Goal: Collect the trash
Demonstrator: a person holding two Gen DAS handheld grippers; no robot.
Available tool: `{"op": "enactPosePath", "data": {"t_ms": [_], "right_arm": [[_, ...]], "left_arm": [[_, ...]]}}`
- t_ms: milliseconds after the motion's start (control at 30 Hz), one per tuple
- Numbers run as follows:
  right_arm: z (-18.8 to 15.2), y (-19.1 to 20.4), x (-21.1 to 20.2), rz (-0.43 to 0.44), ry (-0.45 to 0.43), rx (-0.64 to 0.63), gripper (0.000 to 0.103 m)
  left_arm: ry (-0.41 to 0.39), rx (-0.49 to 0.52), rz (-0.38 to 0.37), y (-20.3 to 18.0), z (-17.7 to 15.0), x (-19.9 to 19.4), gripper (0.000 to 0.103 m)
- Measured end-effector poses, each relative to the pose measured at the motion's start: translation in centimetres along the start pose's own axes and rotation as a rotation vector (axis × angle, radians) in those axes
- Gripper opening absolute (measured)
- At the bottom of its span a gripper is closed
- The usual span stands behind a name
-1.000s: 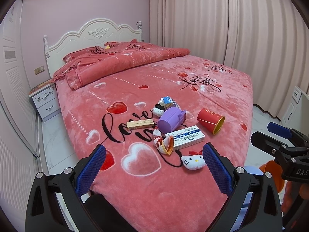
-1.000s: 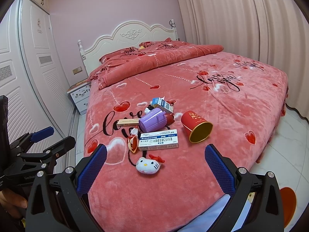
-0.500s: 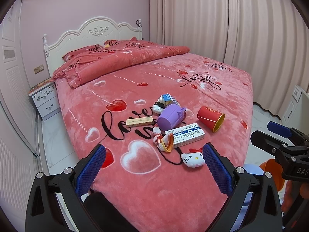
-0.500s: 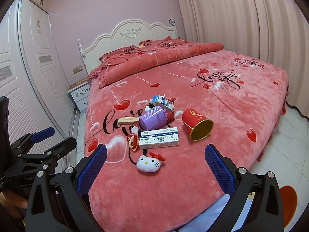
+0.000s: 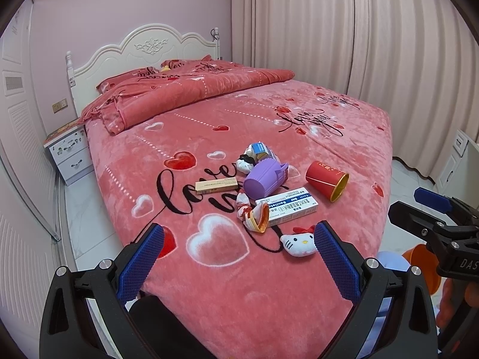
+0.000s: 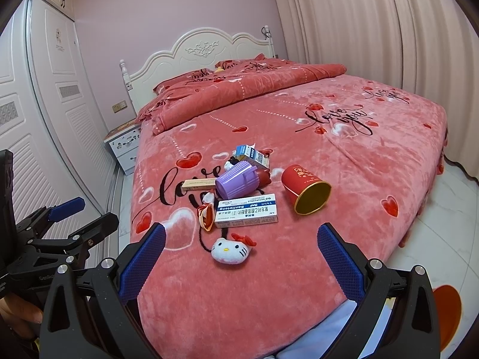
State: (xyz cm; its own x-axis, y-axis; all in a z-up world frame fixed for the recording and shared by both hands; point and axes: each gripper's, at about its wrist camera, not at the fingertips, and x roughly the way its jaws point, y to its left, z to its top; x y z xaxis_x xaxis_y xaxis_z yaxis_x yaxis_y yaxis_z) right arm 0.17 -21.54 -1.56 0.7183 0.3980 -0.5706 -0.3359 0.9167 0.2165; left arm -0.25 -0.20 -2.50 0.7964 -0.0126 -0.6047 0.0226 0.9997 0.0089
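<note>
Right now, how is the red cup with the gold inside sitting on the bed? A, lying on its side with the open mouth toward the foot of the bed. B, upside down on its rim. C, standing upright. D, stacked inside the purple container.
A: the red cup lies tipped on its side on the bedspread, its gold-lined mouth open toward the camera, apart from the purple container.
</note>
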Motion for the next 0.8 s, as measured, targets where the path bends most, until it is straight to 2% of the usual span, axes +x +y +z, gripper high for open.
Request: {"op": "enactPosePath", "data": {"t_ms": [800], "right_arm": [[0.13,-0.02,-0.17,0.002,-0.001,0.000,0.099]], "left_arm": [[0.008,0.012,-0.003,-0.15,0.06,-0.11,0.098]]}}
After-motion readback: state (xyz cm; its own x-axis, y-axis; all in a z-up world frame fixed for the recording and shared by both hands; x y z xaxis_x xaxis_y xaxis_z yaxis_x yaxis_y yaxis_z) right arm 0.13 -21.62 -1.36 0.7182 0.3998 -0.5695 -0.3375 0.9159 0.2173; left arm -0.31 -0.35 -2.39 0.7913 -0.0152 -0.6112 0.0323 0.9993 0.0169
